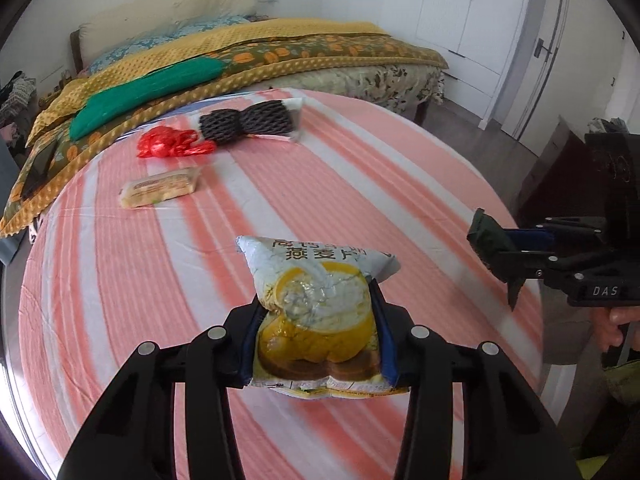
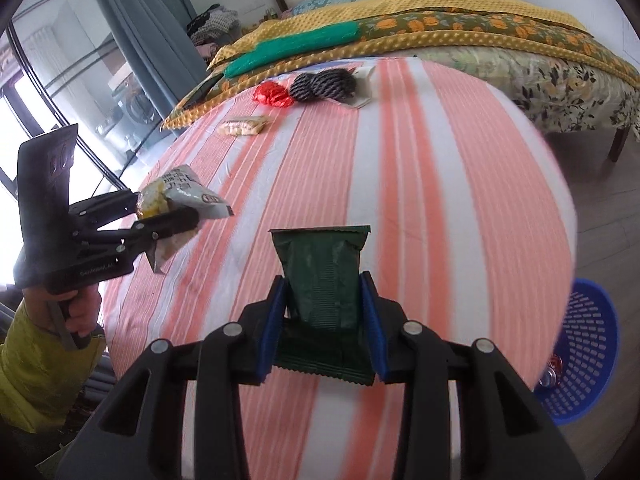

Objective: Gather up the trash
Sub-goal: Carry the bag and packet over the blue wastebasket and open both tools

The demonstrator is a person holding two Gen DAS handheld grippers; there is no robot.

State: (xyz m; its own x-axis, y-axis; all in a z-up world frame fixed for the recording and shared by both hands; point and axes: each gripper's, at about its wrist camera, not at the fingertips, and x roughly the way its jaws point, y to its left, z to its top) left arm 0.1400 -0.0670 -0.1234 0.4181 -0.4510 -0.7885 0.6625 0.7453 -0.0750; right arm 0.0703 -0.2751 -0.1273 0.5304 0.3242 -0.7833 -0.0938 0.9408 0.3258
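Note:
My left gripper [image 1: 316, 292] is shut on a white and yellow oatmeal packet [image 1: 320, 312] and holds it above the striped table [image 1: 360, 168]; the left gripper [image 2: 188, 216] and its packet [image 2: 180, 192] also show in the right wrist view. My right gripper [image 2: 324, 280] is shut on a dark green wrapper [image 2: 324, 276], lifted above the table; the right gripper [image 1: 486, 246] shows at the right in the left wrist view, holding the wrapper [image 1: 484, 236]. Left on the table: a yellow snack pack [image 1: 160, 188], a red plastic bag [image 1: 172, 142], a black foam net [image 1: 248, 122].
A blue perforated basket [image 2: 580, 344] stands on the floor to the right of the table, with a can inside. A bed [image 1: 240, 52] with yellow and floral covers lies behind the table. A window and grey curtain [image 2: 132, 32] are at the left.

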